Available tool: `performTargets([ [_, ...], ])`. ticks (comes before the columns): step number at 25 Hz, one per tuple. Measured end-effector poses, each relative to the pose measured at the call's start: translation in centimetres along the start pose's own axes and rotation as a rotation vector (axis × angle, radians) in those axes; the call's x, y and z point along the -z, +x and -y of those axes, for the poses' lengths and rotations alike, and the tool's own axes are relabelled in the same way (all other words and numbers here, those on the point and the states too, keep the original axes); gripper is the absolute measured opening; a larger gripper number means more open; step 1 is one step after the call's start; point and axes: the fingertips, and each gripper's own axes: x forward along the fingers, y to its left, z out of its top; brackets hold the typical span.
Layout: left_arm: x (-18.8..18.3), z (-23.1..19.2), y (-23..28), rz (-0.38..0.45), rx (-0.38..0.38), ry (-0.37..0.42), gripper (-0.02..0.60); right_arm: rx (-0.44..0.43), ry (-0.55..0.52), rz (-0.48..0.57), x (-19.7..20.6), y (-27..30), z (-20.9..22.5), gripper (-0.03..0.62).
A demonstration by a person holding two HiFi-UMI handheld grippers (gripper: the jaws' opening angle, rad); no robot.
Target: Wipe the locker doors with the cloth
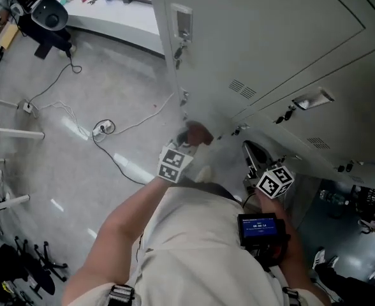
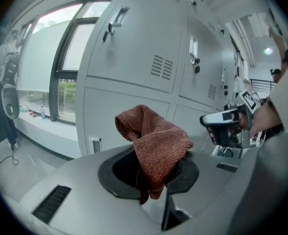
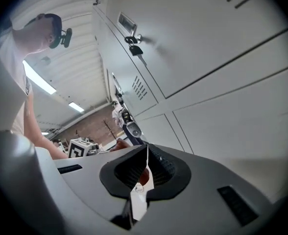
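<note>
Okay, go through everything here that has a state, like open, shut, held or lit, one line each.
left tool: shut on the cloth
cloth: bunched up, clamped in the left tool
right tool: shut, nothing held
locker doors: closed
key: hanging in a door's lock
screen: lit

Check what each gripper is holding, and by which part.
The left gripper holds the reddish-brown cloth, its jaws shut on the lower bunched end while the rest bulges out above them. The right gripper has its jaws together and holds nothing.
</note>
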Motion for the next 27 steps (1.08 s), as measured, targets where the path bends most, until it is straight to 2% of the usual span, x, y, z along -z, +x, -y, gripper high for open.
performTargets([
  [6,-4.3,-2.2,-5.8,0.066,-0.058,-0.033,0.072,-0.067,-0.013,0.160,-4.8,-1.6,-2.9,0.018],
  [10,-6.1,-3.5,-8.0,0.096,-0.069,-0.010,0.072,-0.082,-0.079,0.189,-5.5,-2.3,-4.2,0.018],
  [17,-9.2,-2.6,-8.6,0.131,-0.004,0.041,0.072,-0.045,-0.114,0.246,-6.9,-2.3,-5.0,0.018],
  [27,-10.2,-0.9,-9.2,0.132,0.049,0.089,0.072,-0.038,-0.133,0.248,-7.3,-2.8,-7.3,0.018],
])
